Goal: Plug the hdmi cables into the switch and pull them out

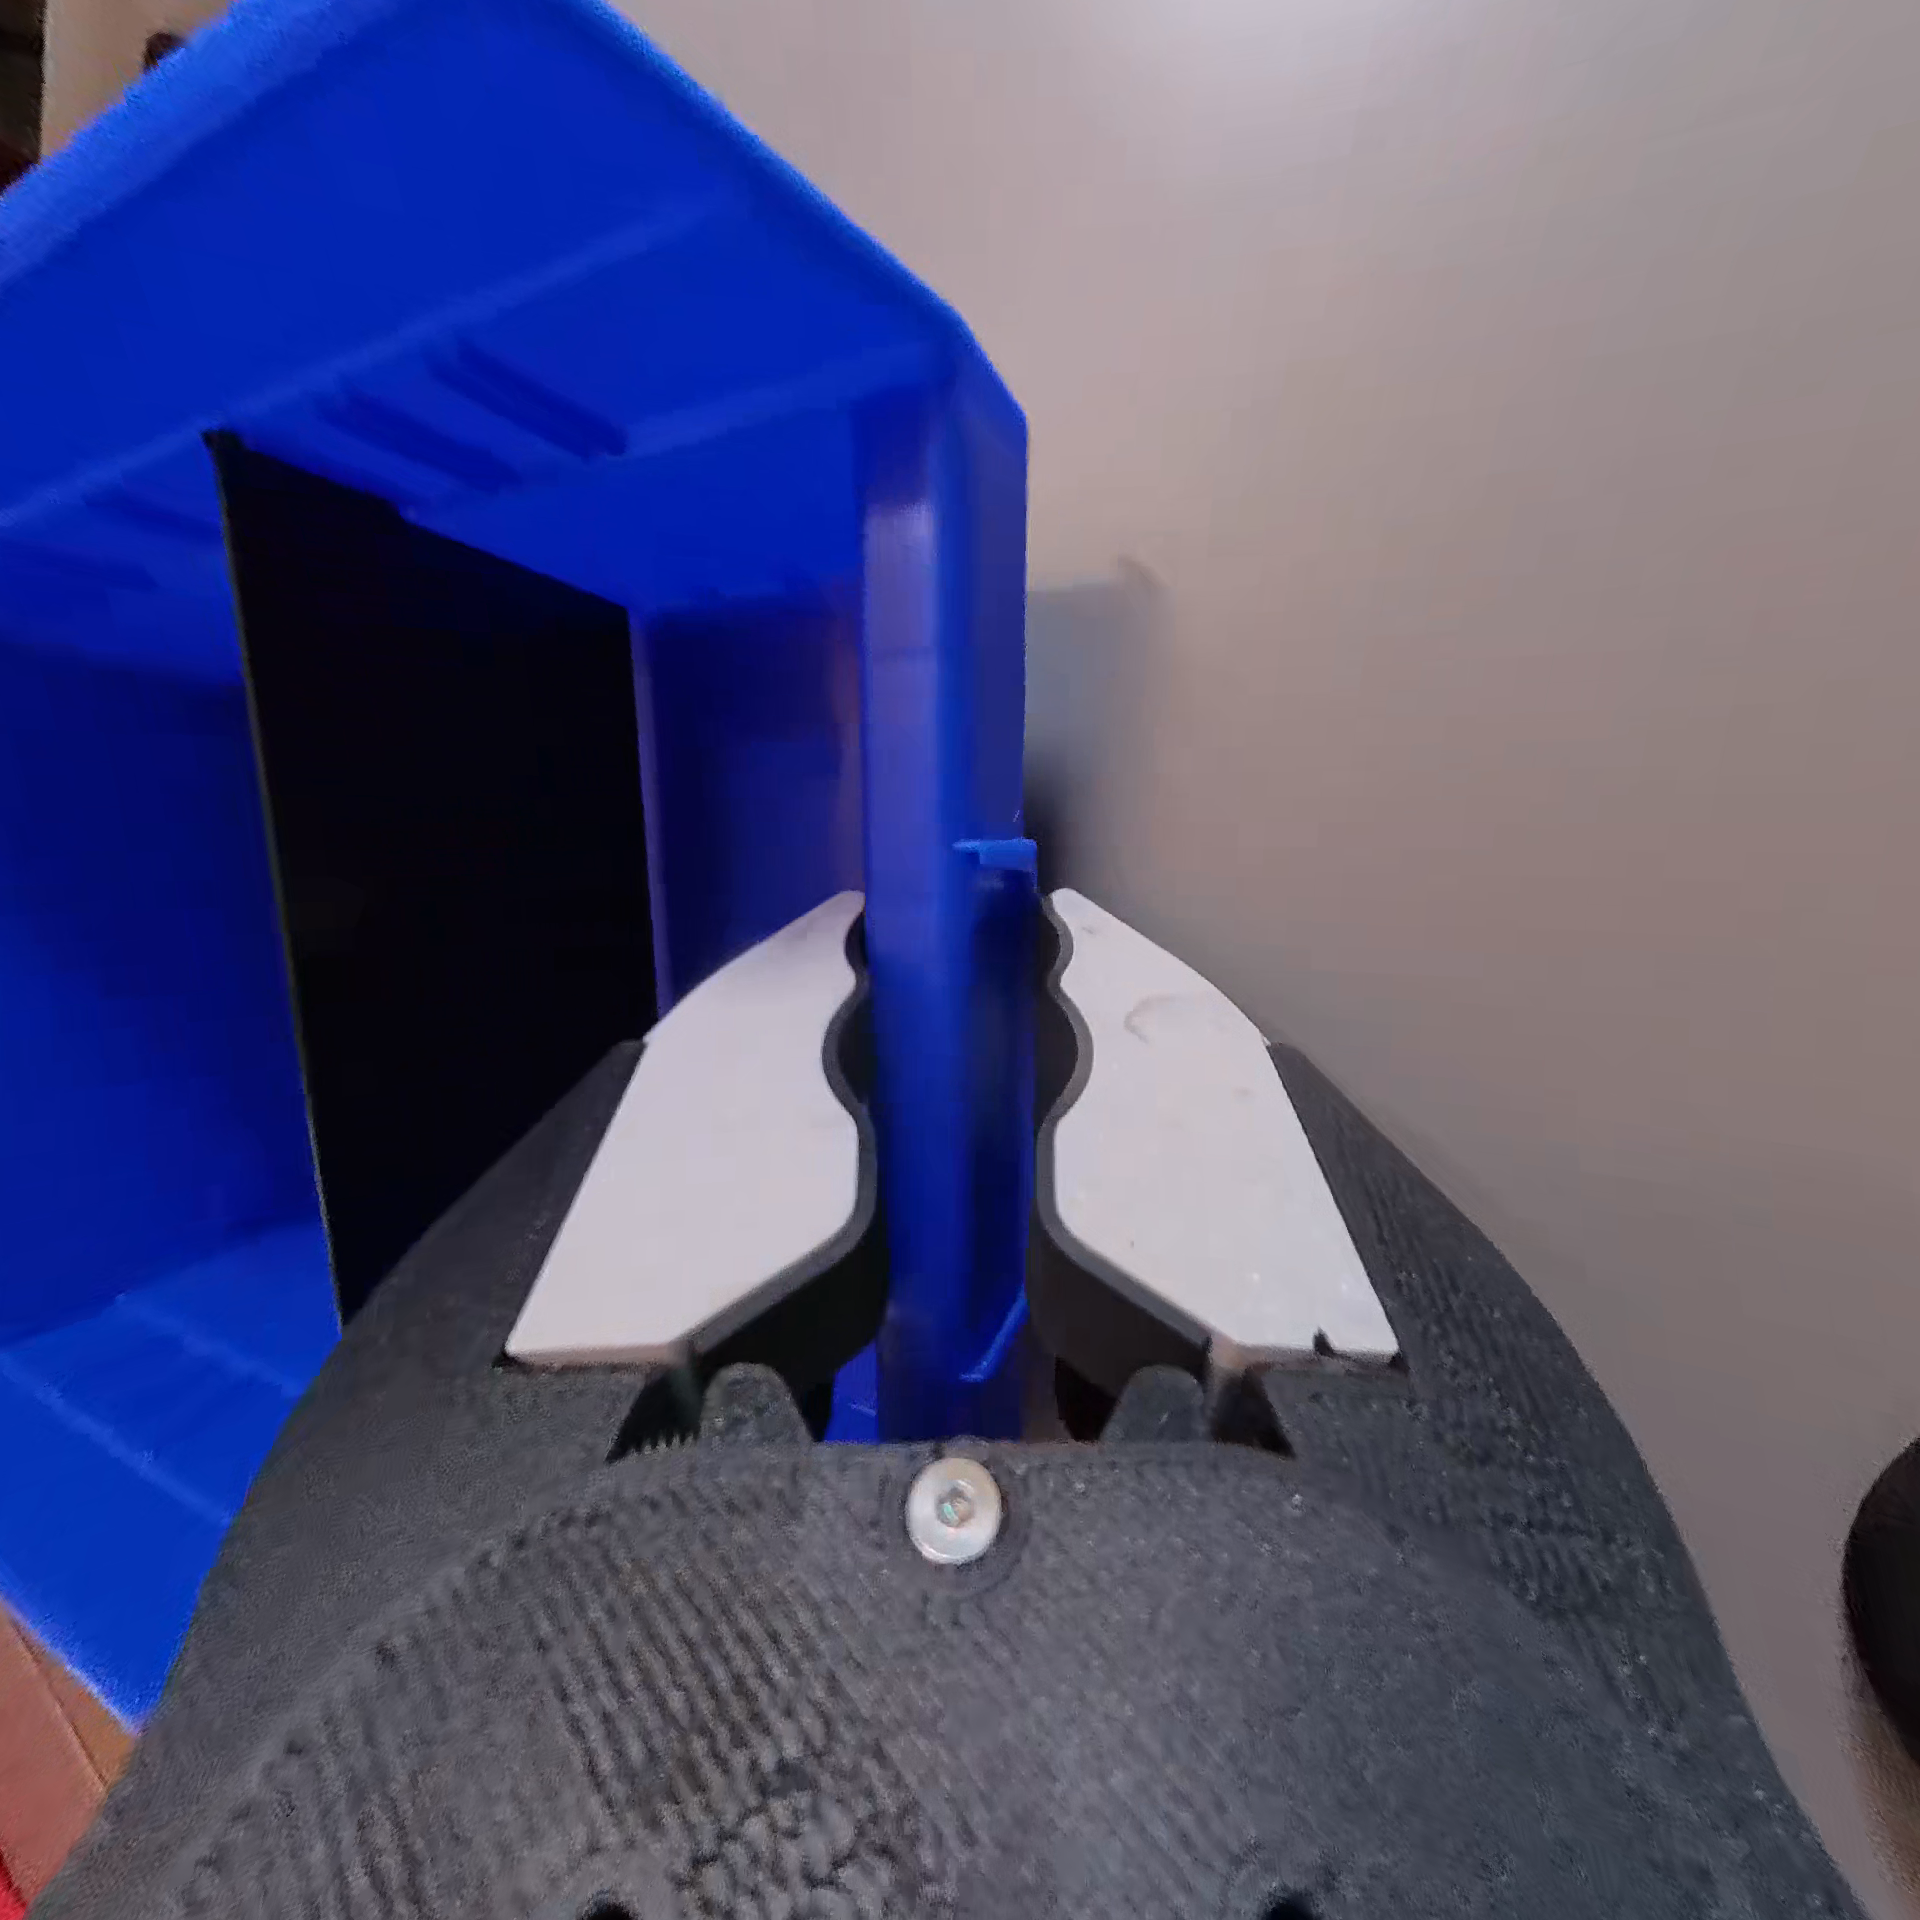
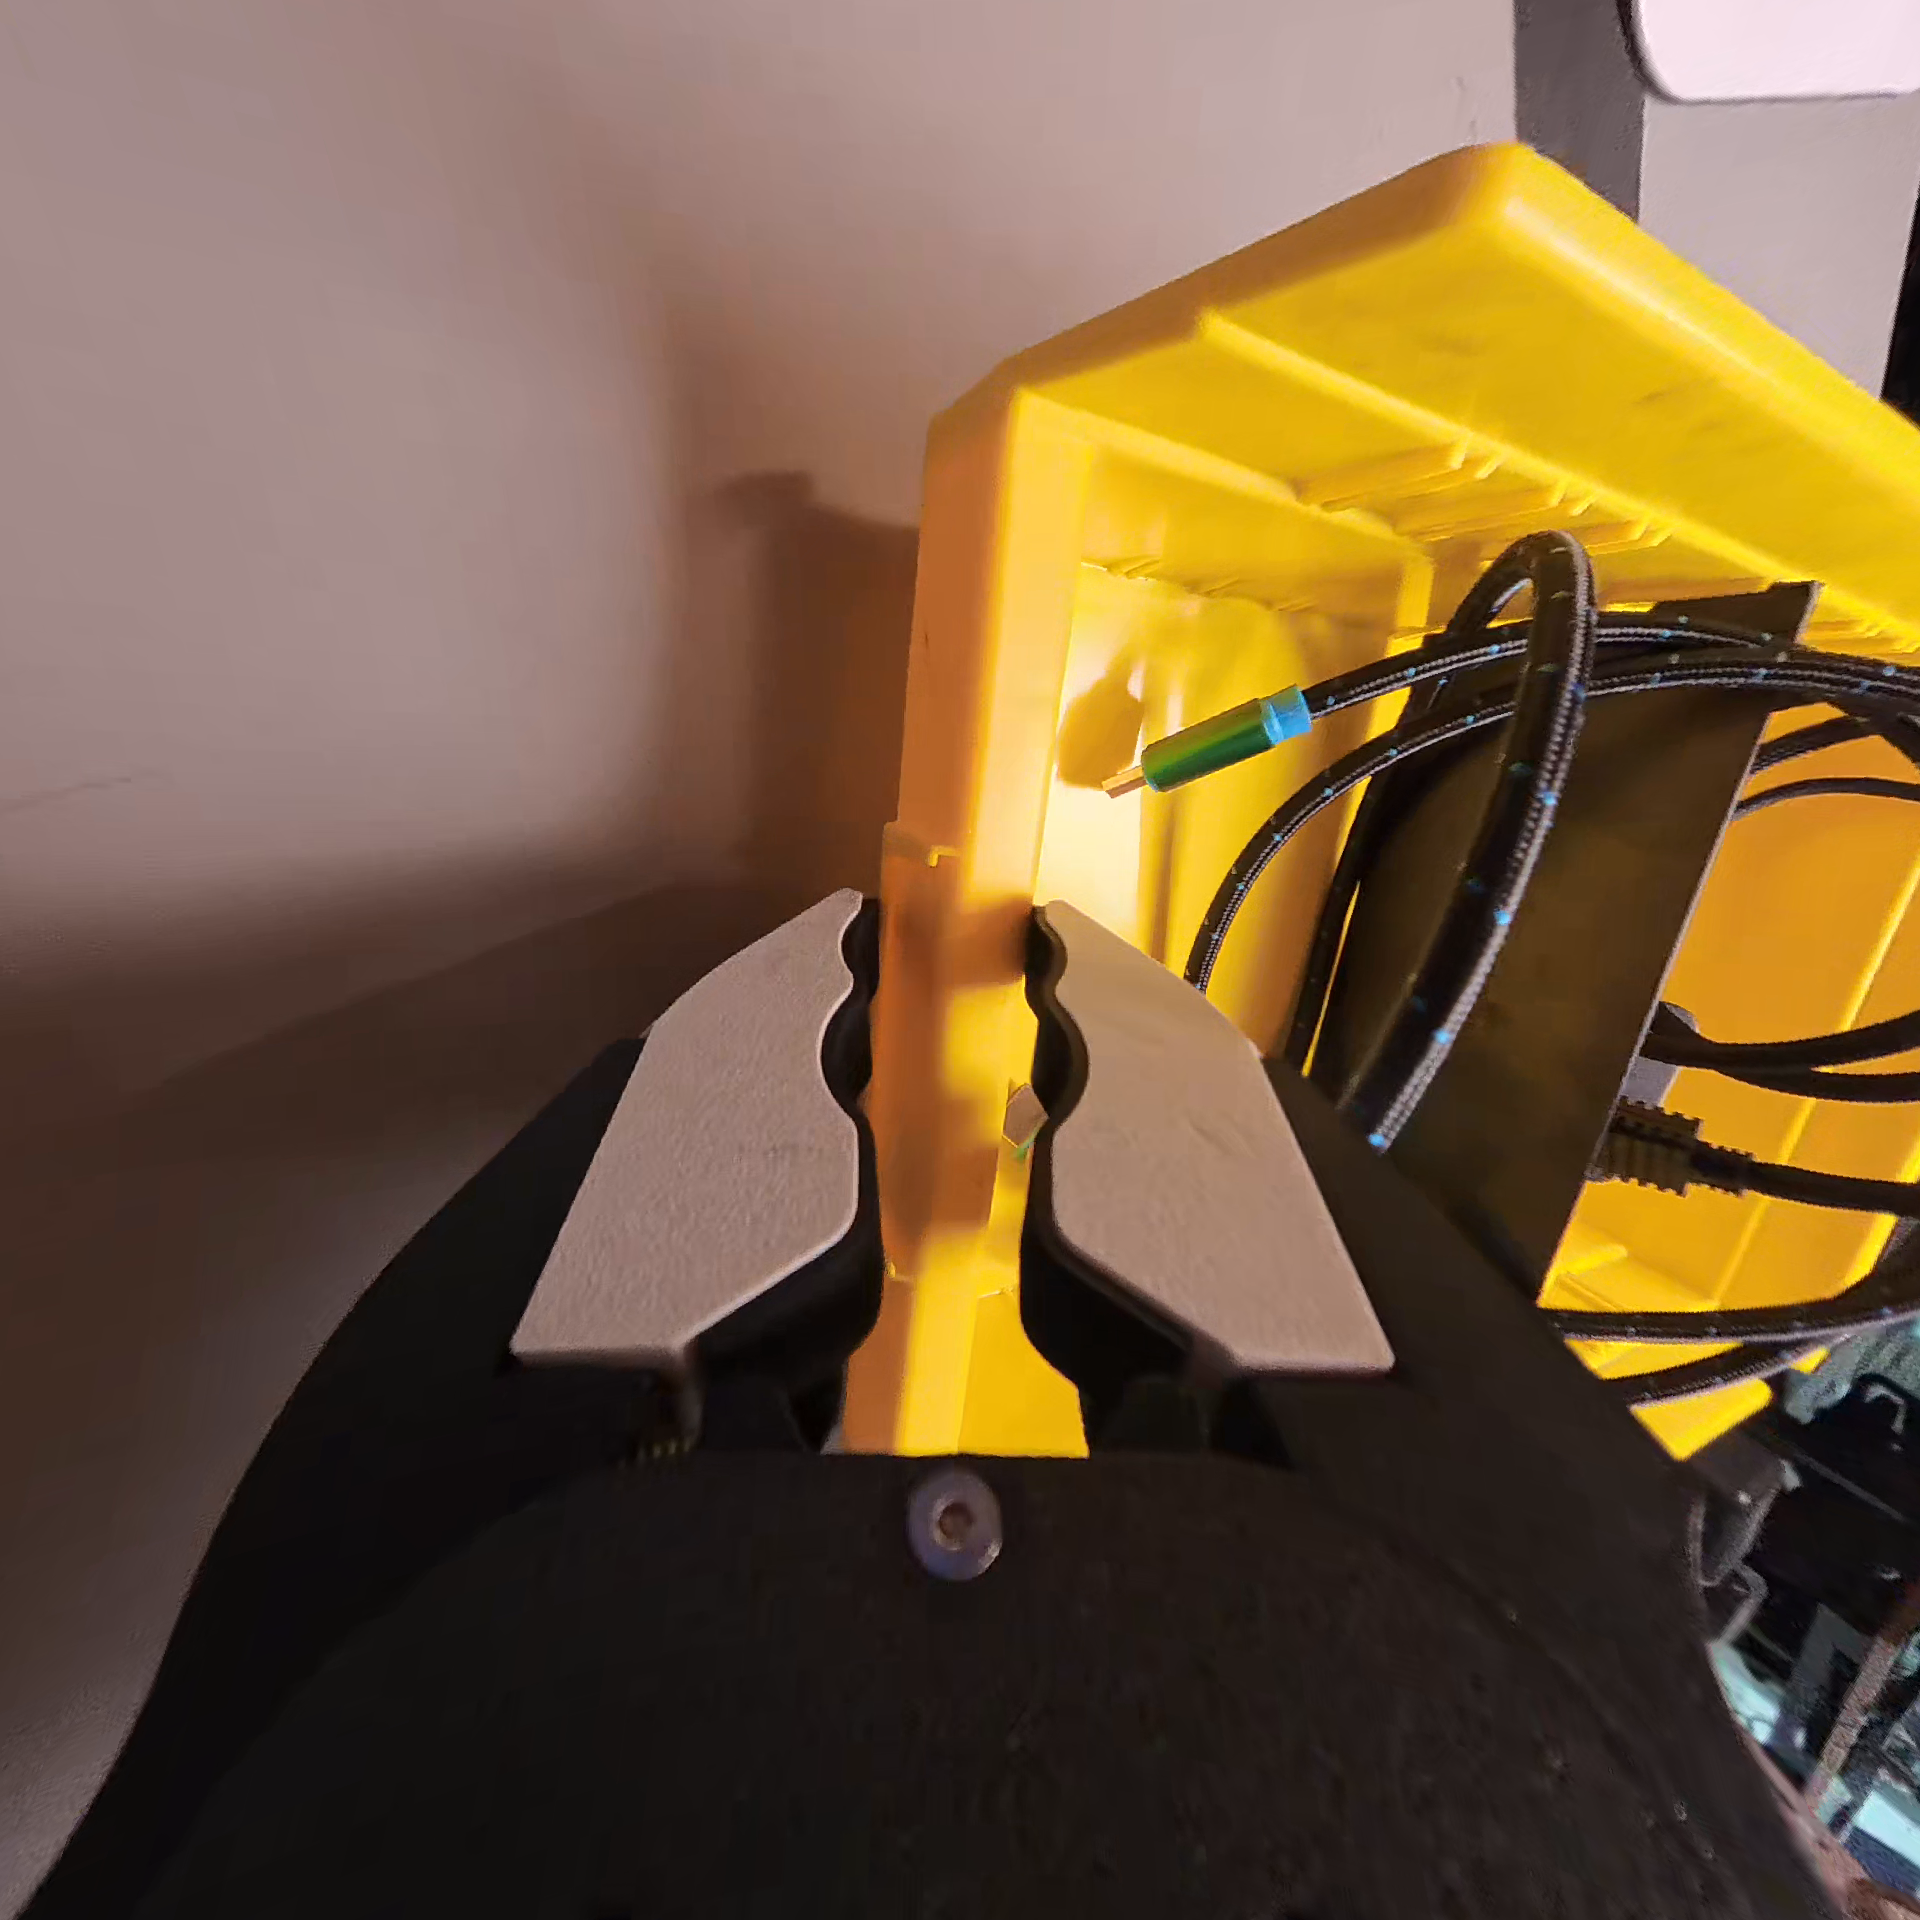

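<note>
In the left wrist view my left gripper point(image 1: 951, 925) is shut on the right rim wall of a blue plastic bin point(image 1: 940, 665), which is tipped on its side. A flat black panel point(image 1: 436, 831) stands inside it. In the right wrist view my right gripper point(image 2: 951, 925) is shut on the left rim wall of a yellow plastic bin point(image 2: 966, 665), also tipped. Inside lie coiled black braided HDMI cables point(image 2: 1538, 686), one with a green and blue plug point(image 2: 1226, 738) that points left, and a black panel point(image 2: 1538, 997) with a cable plugged in at its lower right.
A pale table surface point(image 1: 1455, 623) lies behind both bins. A dark rounded object point(image 1: 1886, 1590) sits at the right edge of the left wrist view. Dark clutter point(image 2: 1808, 1558) shows at the lower right of the right wrist view.
</note>
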`<state>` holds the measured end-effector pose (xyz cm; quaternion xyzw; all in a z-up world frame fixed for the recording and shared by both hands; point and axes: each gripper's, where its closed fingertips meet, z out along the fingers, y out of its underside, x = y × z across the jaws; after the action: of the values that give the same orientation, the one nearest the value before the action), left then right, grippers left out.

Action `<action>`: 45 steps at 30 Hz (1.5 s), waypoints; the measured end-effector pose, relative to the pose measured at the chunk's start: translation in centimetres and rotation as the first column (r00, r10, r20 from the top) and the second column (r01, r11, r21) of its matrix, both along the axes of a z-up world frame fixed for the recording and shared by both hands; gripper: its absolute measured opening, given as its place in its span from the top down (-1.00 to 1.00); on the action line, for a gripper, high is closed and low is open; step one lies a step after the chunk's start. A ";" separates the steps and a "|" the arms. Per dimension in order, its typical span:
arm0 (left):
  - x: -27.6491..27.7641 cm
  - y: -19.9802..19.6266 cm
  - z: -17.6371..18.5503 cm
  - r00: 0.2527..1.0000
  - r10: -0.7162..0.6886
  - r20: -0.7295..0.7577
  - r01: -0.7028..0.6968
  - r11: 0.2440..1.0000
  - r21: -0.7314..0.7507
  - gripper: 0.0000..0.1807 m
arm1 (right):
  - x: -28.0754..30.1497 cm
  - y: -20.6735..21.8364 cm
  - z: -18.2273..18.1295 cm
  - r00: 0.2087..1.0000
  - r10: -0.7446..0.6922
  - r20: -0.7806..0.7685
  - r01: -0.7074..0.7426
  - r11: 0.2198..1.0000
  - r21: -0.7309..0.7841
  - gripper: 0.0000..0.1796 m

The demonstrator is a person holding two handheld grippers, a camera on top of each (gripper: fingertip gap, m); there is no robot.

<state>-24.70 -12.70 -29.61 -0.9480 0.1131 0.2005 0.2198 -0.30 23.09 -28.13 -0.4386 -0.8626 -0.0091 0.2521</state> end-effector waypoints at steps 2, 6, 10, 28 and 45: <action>0.7 1.2 0.0 1.000 -0.016 -0.018 0.016 1.000 -0.003 0.68 | 1.0 -1.6 0.0 0.999 0.042 -0.008 -0.042 0.999 0.011 0.70; 3.7 4.5 0.0 0.991 -0.134 -0.004 0.134 0.991 0.012 0.68 | 3.1 -6.0 0.1 0.988 0.153 -0.034 -0.152 0.988 0.035 0.69; 7.5 8.8 0.1 0.957 -0.289 -0.018 0.290 0.957 0.024 0.68 | 5.1 -11.0 0.3 0.962 0.264 -0.073 -0.259 0.964 0.063 0.69; 23.6 18.2 5.9 0.887 -0.206 0.413 -0.102 0.784 0.612 0.50 | 14.5 -3.8 4.4 0.484 -0.732 -0.479 0.302 0.654 -0.693 0.49; 30.4 19.9 7.2 0.647 -0.393 0.653 -0.148 0.775 0.614 0.15 | 13.7 1.8 4.1 0.384 -0.787 -0.483 0.336 0.607 -0.721 0.66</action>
<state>5.69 7.17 -22.41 -0.8053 0.0078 -0.2013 0.5576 13.38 24.88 -24.07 -0.7234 -0.4194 0.3182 0.4467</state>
